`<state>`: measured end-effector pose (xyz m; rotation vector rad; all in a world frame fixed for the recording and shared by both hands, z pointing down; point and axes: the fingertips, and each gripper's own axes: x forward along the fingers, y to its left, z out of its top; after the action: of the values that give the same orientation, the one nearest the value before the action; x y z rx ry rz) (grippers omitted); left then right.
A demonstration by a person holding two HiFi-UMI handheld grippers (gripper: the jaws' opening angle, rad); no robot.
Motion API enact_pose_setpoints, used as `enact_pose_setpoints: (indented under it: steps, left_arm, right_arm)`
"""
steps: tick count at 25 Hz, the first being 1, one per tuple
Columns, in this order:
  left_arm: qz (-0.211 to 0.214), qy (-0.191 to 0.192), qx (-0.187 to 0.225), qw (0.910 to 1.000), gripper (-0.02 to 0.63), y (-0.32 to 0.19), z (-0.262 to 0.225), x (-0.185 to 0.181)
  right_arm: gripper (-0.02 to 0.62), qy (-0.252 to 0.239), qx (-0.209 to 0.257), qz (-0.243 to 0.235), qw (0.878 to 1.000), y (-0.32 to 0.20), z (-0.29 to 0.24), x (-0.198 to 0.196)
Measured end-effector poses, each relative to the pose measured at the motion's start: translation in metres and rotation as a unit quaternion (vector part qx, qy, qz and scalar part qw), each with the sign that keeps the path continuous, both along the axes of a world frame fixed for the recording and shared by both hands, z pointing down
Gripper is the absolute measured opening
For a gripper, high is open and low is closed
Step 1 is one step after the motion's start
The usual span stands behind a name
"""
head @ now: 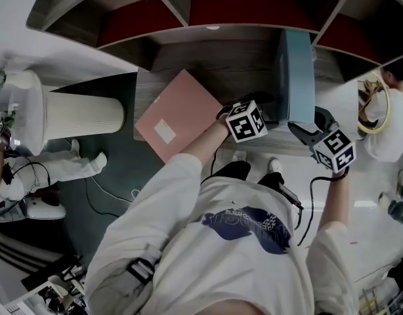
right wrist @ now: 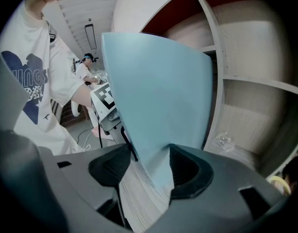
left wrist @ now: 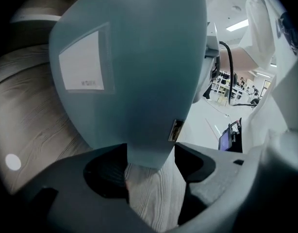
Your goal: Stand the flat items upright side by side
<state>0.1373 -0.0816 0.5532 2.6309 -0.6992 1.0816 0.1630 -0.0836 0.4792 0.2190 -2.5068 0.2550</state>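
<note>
- The blue book (head: 295, 71) stands up on its edge on the wooden shelf (head: 211, 61); it looks straight, not leaning
- The left hand-held gripper (left wrist: 151, 166) has its jaws part way open and pressed on both sides of a bottom corner of the blue book; it holds the blue book
- The right hand-held gripper (right wrist: 149, 166) also has its jaws part way open; they squeeze the blue book, and the white pages show between them
- The pink book (head: 178, 113) lies flat on the shelf, beside the blue book and a little apart from it; one corner sticks out over the shelf edge
- I think the step now is setting the blue book up so it stands by itself; the pink book is not stood up yet
- Next, I think both hand-held grippers must let go slowly so the blue book does not tip; then the pink book must be lifted and stood right next to the blue book
- The blue book has a white label (left wrist: 83, 62); its writing is too small to read; a small gold sticker (left wrist: 175, 129) sits near the blue book's bottom corner
- The pink book has a plain white patch (head: 165, 131); no words can be read there
</note>
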Motion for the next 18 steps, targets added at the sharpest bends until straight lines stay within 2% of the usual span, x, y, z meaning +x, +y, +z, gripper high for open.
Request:
enact_pose_setpoints:
  steps: [8,18]
  left_arm:
    - [-0.047,0.022,0.011,0.9986,0.313,0.004,-0.015,-0.009]
    - [-0.045,-0.003,0.037,0.9983,0.311,-0.012,-0.017,-0.015]
  right_arm:
    - [0.247,-0.008,0.007,0.025,1.0,-0.006,0.0,-0.003]
    - [0.248,-0.012,0.012,0.045,0.999,-0.013,0.0,-0.004]
